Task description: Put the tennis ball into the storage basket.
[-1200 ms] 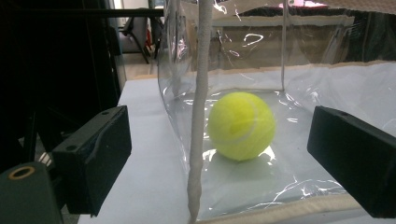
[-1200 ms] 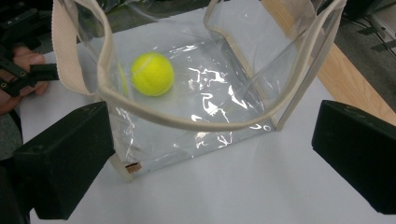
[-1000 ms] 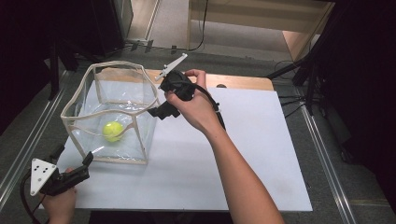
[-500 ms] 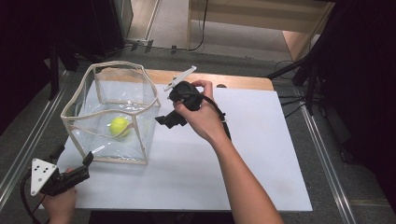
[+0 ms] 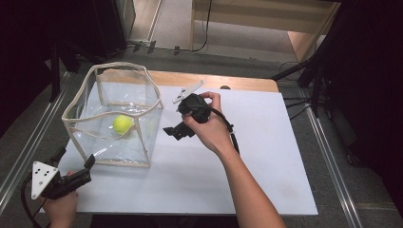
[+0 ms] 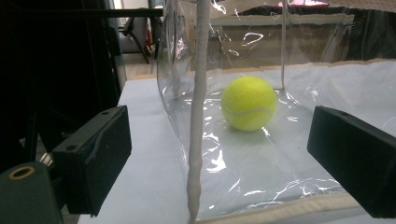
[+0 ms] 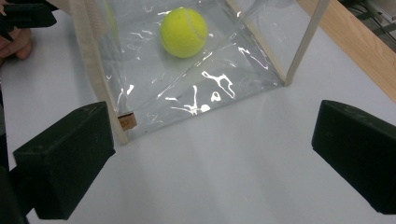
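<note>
White flat counter (image 5: 266,161) with a bare wooden strip along its far edge. Clear plastic box with cream fabric trim (image 5: 142,102) stands directly on the counter, at its left end, near the front-left corner.

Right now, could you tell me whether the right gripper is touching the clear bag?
Apart: the right gripper view shows bare white table between the open right gripper and the clear bag.

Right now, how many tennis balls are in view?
1. The tennis ball lies on the floor of the clear bag, untouched by either tool; nothing suggests another is hidden.
</note>
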{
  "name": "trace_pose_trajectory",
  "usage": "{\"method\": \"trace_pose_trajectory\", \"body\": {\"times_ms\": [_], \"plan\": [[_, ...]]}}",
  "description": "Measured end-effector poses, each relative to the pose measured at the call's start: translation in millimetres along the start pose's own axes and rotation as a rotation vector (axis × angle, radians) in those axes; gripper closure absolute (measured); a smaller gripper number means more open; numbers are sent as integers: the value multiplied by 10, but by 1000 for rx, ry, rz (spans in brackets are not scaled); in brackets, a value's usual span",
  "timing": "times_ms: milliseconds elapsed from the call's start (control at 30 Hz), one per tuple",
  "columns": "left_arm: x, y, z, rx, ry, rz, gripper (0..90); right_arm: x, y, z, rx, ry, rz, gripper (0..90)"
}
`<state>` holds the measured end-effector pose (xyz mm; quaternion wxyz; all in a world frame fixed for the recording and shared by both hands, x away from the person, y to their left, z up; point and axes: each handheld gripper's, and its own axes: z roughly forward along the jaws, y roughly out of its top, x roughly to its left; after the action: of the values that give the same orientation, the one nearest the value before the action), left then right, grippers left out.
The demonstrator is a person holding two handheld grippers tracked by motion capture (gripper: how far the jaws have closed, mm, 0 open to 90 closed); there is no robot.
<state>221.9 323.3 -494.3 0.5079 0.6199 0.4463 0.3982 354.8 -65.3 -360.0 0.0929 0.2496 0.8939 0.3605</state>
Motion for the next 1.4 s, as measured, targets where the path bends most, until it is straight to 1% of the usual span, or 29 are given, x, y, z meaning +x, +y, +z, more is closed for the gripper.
{"method": "trace_pose_trajectory", "body": {"times_ms": [267,567,600,700,767,967,1000,1100,1333,1367,1400], "plan": [[-1,-1,1,-2,-2,1,68,14,-183,-2,-12,-12,6,0],[-5,0,-1,2,1,4,68,3,-473,-27,-32,-21,32,0],[-5,0,-2,3,1,5,68,2,-515,-34,-31,-25,41,0],[-7,-1,2,-1,1,4,68,-6,-611,-44,-44,-25,46,0],[-8,-2,2,-2,1,5,68,-5,-687,-60,-46,-28,61,0],[-11,-3,1,-1,2,7,68,-13,-873,-87,-62,-38,82,0],[-13,-3,1,-1,2,7,68,-17,-905,-92,-69,-44,80,0],[-14,-3,1,-1,2,8,68,-21,-1007,-114,-80,-53,96,0],[-15,-3,-2,2,2,12,68,-44,-1239,-154,-100,-66,112,0],[-15,-3,-2,2,2,12,68,-40,-1270,-161,-98,-66,128,0],[-15,-3,-2,1,2,12,68,-45,-1304,-164,-101,-68,131,0]]}}
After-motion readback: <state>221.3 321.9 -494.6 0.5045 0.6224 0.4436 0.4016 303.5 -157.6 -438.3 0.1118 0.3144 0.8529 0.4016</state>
